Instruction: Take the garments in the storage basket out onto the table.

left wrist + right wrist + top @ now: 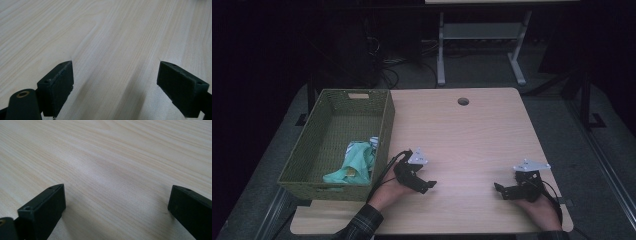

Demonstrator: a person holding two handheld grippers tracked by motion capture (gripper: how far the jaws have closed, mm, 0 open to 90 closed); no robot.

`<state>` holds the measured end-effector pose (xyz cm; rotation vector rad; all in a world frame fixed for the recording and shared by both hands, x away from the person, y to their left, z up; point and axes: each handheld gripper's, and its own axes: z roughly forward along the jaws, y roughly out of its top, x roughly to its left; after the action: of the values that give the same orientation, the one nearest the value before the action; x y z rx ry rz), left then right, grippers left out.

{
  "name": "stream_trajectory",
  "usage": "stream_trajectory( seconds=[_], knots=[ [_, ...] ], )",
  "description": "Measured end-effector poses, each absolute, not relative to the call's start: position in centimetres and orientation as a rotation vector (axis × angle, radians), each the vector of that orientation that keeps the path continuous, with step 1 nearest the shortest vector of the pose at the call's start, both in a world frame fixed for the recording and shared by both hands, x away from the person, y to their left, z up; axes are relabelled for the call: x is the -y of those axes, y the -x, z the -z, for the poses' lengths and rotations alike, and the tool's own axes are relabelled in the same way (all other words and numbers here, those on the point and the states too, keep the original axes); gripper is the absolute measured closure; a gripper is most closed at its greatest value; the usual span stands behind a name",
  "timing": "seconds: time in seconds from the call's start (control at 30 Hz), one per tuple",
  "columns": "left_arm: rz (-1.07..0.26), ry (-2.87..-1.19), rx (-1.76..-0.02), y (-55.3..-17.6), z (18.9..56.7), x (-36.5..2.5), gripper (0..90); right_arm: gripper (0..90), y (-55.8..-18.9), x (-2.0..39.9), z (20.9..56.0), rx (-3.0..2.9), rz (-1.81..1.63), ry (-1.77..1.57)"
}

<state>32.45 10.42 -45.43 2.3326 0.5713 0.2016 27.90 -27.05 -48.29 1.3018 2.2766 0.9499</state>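
Left gripper [428, 185] low on the table [472, 135] in the lower middle of the high view, fingers [58, 87] spread wide with nothing but bare wood between them. Right gripper [499, 189] at lower right, well apart from the left one, fingers [43, 210] likewise wide open and empty. Green cloth [354, 162] heaped in the near right corner of the woven basket [337, 97] at left of frame, near the left gripper.

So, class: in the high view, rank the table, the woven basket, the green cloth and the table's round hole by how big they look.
1. Table
2. Woven basket
3. Green cloth, lying inside the basket
4. Round hole
None look alike.
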Motion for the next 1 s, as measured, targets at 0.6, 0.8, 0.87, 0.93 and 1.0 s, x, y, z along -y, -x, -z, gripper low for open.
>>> stream_trajectory(
  seconds=[0.6, 0.8, 0.87, 0.93, 1.0],
  knots=[
    [-0.201, -2.317, -0.572, -32.5, 44.3, -10.5, 13.4, 1.0, -27.9, 27.0, 48.3, -2.274, -0.951, -1.304],
    [-0.209, -2.319, -0.565, -32.6, 43.8, -10.5, 13.4, 1.0, -27.9, 27.0, 48.3, -2.274, -0.95, -1.304],
    [-0.215, -2.31, -0.569, -32.6, 43.7, -10.5, 13.4, 1.0, -27.9, 27.0, 48.3, -2.276, -0.949, -1.304],
    [-0.215, -2.309, -0.57, -32.6, 43.6, -10.5, 13.4, 1.0, -27.9, 27.0, 48.3, -2.276, -0.949, -1.304],
    [-0.206, -2.298, -0.573, -32.6, 43.6, -10.5, 13.4, 1.0, -27.9, 27.0, 48.3, -2.276, -0.949, -1.304]
  ],
)
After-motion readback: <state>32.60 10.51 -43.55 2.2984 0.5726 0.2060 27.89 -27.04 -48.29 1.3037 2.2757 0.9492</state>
